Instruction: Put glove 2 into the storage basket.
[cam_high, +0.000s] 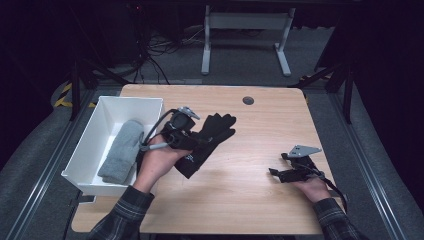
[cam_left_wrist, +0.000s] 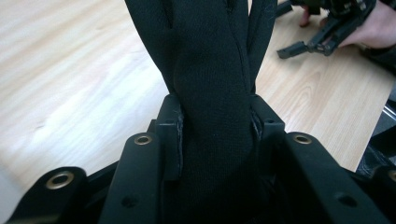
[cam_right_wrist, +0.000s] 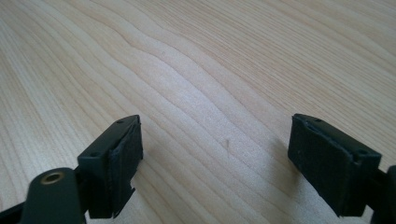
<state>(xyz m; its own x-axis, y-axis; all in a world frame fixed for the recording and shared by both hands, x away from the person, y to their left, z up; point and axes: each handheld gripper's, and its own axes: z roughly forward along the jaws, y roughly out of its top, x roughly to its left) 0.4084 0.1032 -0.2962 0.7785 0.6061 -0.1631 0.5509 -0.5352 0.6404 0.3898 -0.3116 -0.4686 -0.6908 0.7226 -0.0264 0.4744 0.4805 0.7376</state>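
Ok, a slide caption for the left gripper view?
Left gripper clamps a black glove above the wooden table.

The bench lies bare between the two hands and across its far right part, so there is wide room to pass there. Along the left edge the white bin with a grey cloth inside blocks the way, and the black glove hangs just beside it

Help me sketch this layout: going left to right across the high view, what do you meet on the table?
White bin holding a grey mitten → left gripper → black glove clamped in it → bare wooden table → right gripper, jaws open, resting near the right edge.
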